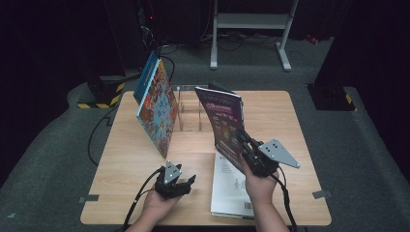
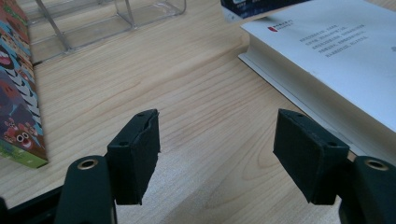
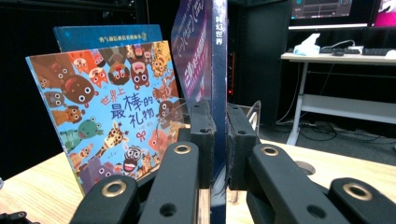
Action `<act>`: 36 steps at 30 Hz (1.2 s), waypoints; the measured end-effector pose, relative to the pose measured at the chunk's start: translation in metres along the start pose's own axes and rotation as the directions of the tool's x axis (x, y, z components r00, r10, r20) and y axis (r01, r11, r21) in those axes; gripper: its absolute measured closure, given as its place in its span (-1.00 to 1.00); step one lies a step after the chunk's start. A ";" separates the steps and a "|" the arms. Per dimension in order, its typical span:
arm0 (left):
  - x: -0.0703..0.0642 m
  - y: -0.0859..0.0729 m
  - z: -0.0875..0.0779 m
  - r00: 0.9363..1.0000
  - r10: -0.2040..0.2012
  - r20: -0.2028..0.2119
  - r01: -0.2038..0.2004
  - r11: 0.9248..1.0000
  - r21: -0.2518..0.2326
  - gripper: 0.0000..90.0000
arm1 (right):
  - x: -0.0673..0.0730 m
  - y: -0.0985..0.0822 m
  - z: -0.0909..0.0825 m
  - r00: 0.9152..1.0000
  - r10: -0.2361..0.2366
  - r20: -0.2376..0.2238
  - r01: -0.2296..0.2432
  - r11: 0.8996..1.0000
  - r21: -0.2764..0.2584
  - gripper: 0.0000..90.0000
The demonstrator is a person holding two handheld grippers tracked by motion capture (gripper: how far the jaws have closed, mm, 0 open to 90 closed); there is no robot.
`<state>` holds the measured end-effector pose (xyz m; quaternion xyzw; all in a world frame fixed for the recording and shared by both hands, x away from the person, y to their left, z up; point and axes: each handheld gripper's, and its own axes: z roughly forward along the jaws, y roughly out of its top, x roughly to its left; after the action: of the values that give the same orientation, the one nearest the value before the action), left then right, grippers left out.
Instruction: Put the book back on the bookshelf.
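In the middle of the high view, my right hand-held gripper (image 1: 245, 142) is clamped on the spine of the purple book (image 1: 223, 121), held upright above the white book (image 1: 231, 186). I should keep it vertical and guide it toward the clear rack (image 1: 189, 113). My left hand-held gripper (image 1: 181, 182) rests with jaws apart, empty. The wooden surface (image 1: 125, 154) stands on grey carpet in a dark room.

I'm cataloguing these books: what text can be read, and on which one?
"世界上最棒的礼物": cover of the colourful animal picture book.
"科幻世界": spine of the dark blue and purple magazine clamped in the right gripper.
Blue book behind, white book lying flat: print too small to read.
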<state>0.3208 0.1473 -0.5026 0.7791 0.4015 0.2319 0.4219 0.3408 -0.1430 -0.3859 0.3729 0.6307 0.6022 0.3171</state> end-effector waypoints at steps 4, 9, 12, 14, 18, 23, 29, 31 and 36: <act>0.001 0.000 -0.001 1.000 0.001 -0.005 -0.001 1.000 -0.001 -0.30 | 0.000 -0.008 -0.005 1.000 -0.018 0.009 0.018 1.000 0.002 0.87; 0.000 0.000 0.000 1.000 -0.002 0.001 0.002 1.000 -0.003 -0.30 | -0.008 -0.017 -0.020 1.000 0.010 -0.013 -0.010 1.000 0.006 0.87; -0.001 0.000 0.000 1.000 0.007 -0.003 -0.007 1.000 -0.001 -0.30 | -0.010 -0.021 -0.030 1.000 0.006 -0.022 -0.005 1.000 0.018 0.86; -0.002 0.000 0.001 1.000 0.007 0.001 -0.007 1.000 0.001 -0.30 | -0.010 -0.025 -0.036 1.000 0.008 -0.025 -0.007 1.000 0.029 0.86; -0.004 0.000 0.001 1.000 0.015 0.001 -0.015 1.000 0.000 -0.30 | -0.012 -0.031 -0.046 1.000 -0.001 -0.028 0.002 0.999 0.041 0.86; -0.005 0.000 0.001 1.000 0.019 0.001 -0.019 1.000 0.004 -0.30 | -0.013 -0.039 -0.053 1.000 0.003 -0.019 -0.002 0.998 0.070 0.85; -0.005 0.000 0.001 1.000 0.020 0.001 -0.020 1.000 0.003 -0.30 | -0.013 -0.046 -0.056 1.000 0.012 -0.012 -0.011 0.996 0.086 0.84; -0.005 0.000 0.001 1.000 0.017 0.001 -0.017 1.000 -0.001 -0.30 | -0.012 -0.045 -0.055 1.000 0.005 -0.010 -0.005 0.996 0.090 0.81; -0.004 0.000 0.000 1.000 0.015 0.000 -0.015 1.000 -0.004 -0.30 | -0.012 -0.047 -0.046 1.000 0.015 -0.004 -0.014 0.992 0.122 0.83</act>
<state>0.3183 0.1439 -0.5023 0.7812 0.3950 0.2358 0.4220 0.3036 -0.1774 -0.4301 0.3948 0.6643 0.5657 0.2879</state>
